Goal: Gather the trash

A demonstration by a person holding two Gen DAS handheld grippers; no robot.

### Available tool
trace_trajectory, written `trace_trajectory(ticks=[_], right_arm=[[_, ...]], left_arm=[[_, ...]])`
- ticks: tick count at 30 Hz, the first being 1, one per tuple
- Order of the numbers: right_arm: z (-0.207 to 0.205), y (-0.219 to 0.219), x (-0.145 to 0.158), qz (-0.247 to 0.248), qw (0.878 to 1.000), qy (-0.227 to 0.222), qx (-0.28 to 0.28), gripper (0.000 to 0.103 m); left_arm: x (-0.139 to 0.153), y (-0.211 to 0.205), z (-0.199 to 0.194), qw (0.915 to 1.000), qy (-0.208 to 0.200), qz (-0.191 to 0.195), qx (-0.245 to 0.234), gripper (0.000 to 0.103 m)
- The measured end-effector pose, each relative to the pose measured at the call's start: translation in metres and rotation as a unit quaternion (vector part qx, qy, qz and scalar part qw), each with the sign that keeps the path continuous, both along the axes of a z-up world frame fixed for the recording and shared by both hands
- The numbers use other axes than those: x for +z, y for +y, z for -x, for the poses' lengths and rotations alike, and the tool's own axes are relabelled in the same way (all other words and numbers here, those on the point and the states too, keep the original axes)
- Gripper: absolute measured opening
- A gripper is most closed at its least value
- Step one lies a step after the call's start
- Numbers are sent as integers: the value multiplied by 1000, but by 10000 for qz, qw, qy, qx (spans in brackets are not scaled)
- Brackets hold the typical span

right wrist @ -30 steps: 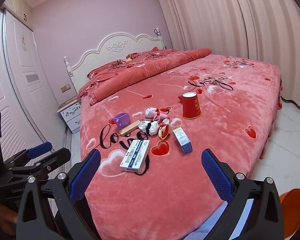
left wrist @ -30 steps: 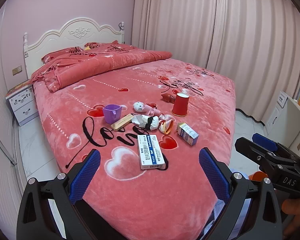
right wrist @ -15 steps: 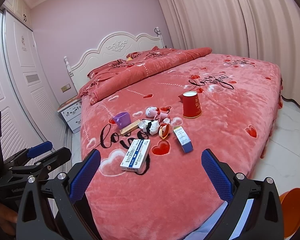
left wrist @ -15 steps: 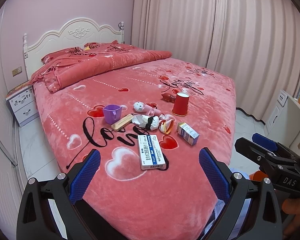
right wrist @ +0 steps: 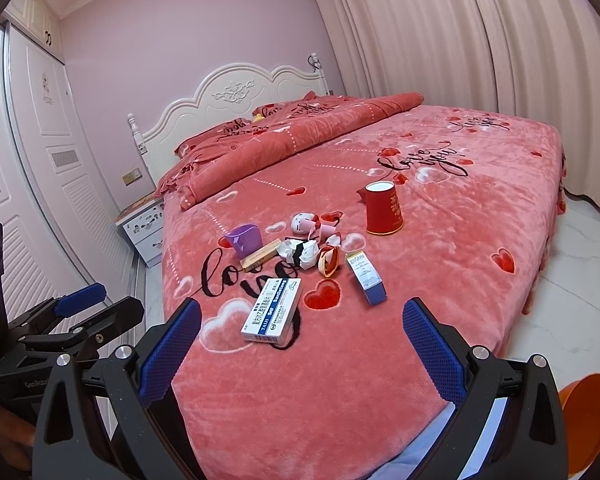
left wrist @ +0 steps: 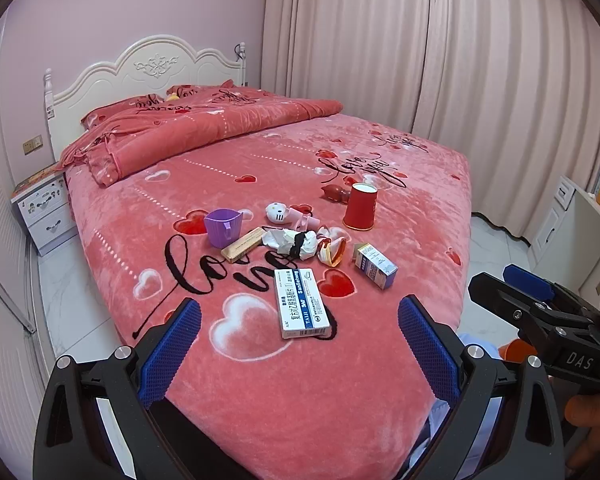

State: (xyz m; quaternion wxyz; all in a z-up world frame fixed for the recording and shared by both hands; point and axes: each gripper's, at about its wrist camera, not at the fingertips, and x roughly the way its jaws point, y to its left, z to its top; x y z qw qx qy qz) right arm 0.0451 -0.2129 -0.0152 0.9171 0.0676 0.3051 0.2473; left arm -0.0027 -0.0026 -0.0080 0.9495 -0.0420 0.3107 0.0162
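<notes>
A cluster of items lies on the pink bedspread (left wrist: 284,392): a white-and-blue medicine box (left wrist: 301,303) (right wrist: 273,310) nearest me, a smaller box (left wrist: 375,266) (right wrist: 366,277), crumpled paper (left wrist: 290,242) (right wrist: 299,252), an orange peel-like scrap (left wrist: 332,251), a tan flat box (left wrist: 243,245), a purple cup (left wrist: 222,227), a red paper cup (left wrist: 360,207) (right wrist: 383,209) and a small white toy (left wrist: 277,213). My left gripper (left wrist: 299,334) and my right gripper (right wrist: 302,336) are both open and empty, short of the bed's foot edge.
An orange bin (right wrist: 588,420) stands on the white floor at the lower right. A small white nightstand (left wrist: 46,210) is left of the bed. Curtains (left wrist: 440,48) hang behind it. A folded quilt (left wrist: 204,132) lies near the headboard.
</notes>
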Motion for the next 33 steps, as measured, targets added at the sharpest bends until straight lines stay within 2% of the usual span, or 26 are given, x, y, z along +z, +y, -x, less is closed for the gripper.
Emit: trace_trajectory(ticks=[33], right_arm=[[2,-2,-7,-40,10000,90,-7,99]], left_arm=[[-14,2,5,9999,93,-46,-12,97]])
